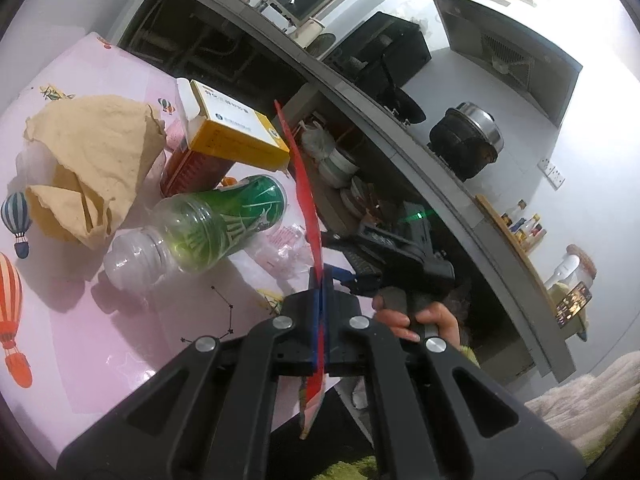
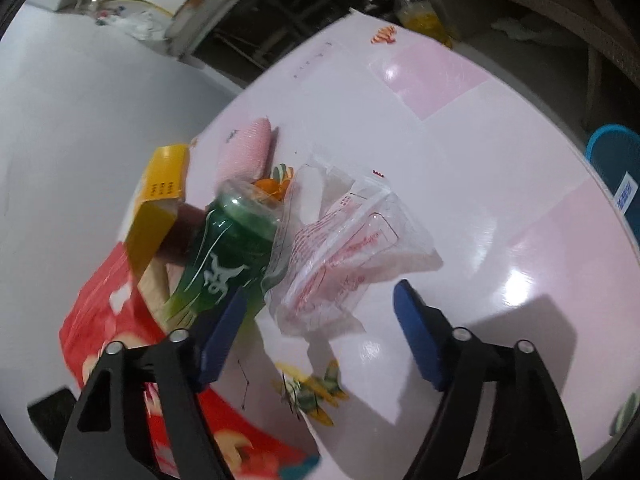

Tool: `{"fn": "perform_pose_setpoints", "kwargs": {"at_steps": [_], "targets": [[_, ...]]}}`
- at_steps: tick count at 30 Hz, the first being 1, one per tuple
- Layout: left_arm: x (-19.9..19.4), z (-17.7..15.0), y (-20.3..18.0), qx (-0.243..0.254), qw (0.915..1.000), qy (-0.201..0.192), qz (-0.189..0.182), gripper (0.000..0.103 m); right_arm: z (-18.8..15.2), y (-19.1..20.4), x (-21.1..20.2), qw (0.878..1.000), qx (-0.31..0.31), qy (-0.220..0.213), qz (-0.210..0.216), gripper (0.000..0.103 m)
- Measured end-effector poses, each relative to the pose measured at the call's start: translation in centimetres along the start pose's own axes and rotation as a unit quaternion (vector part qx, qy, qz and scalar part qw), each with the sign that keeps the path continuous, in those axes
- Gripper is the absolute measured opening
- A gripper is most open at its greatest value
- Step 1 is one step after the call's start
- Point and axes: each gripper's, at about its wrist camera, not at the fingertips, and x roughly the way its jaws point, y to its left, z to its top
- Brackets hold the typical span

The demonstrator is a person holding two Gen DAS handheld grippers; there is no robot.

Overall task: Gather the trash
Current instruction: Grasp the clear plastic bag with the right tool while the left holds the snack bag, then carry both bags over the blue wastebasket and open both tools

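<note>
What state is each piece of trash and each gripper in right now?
Left gripper: shut on red wrapper.
Right gripper: open, fingers empty, over clear plastic bag.
Green bottle: lying on its side, uncapped.
Yellow box: flap open.
Brown paper: crumpled.

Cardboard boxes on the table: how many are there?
2: the yellow box lies atop the red box, beside the green bottle. The brown paper may hide others.

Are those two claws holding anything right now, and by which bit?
The left gripper pinches a flat red wrapper near its lower end. The right gripper is open and holds nothing; the clear bag lies just ahead.
</note>
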Motion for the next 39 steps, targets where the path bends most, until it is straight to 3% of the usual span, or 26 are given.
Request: {"fn": "perform_pose_setpoints", "kwargs": {"at_steps": [6, 10, 20, 39], "targets": [[0.5, -0.3, -1.1, 0.017, 0.9998, 0.002, 0.009, 0.000, 0.8, -0.4, 2.0, 0.999, 0.039, -0.002, -0.006, 0.038], [0.5, -0.3, -1.0, 0.019, 0.9997, 0.002, 0.012, 0.000, 0.6, -0.3, 1.5, 0.999, 0.031, -0.013, -0.011, 0.025], [1.1, -0.1, -0.7, -0.003, 1.0000, 0.005, -0.005, 0.000, -0.1, -2.0, -3.6, 0.998, 0.022, -0.053, -0.026, 0.022], [3.2, 2.1, -5.4, 0.056, 0.9978, 0.012, -0.032, 0.000, -2.2, -7.9, -12.6, 0.988, 0.068, -0.137, -0.005, 0.021]]}}
